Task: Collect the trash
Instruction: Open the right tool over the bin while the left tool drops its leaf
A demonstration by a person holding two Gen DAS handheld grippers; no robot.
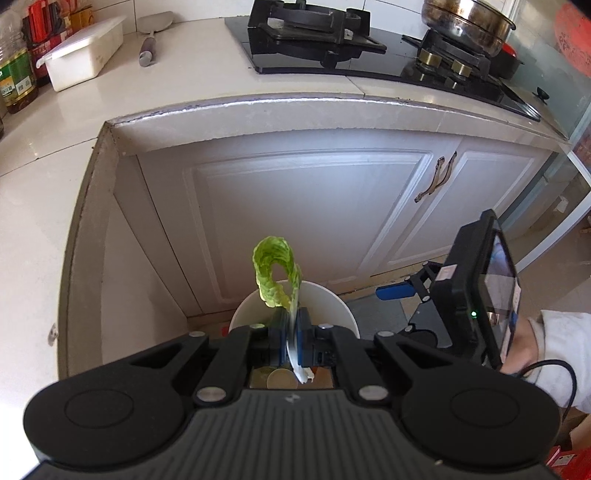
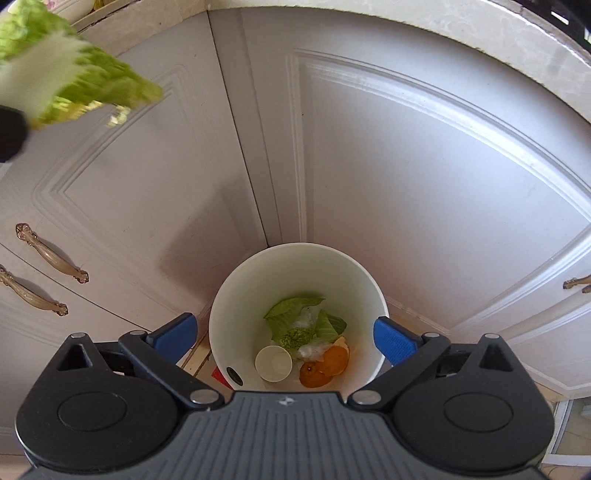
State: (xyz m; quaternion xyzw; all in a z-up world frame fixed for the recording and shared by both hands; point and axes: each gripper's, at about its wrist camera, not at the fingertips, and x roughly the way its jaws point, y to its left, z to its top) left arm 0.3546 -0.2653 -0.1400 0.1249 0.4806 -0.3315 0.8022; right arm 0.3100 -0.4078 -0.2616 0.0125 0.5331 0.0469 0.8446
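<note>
left gripper [image 1: 293, 334] pinching cabbage leaf [image 1: 275, 273], seemingly above bin [image 1: 332, 299]

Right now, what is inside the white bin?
The white bin holds green leaf scraps, a paper cup and orange peel. Anything beneath them, and the bin's near side, is hidden.

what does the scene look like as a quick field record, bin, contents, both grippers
bin: white round bin on the floor against white cabinet doors
contents: green leaves, a paper cup, orange peel
left gripper: shut on a cabbage leaf, above the bin
right gripper: open, nothing between its fingers, over the bin
countertop: white tub, gas stove with a pot
</note>
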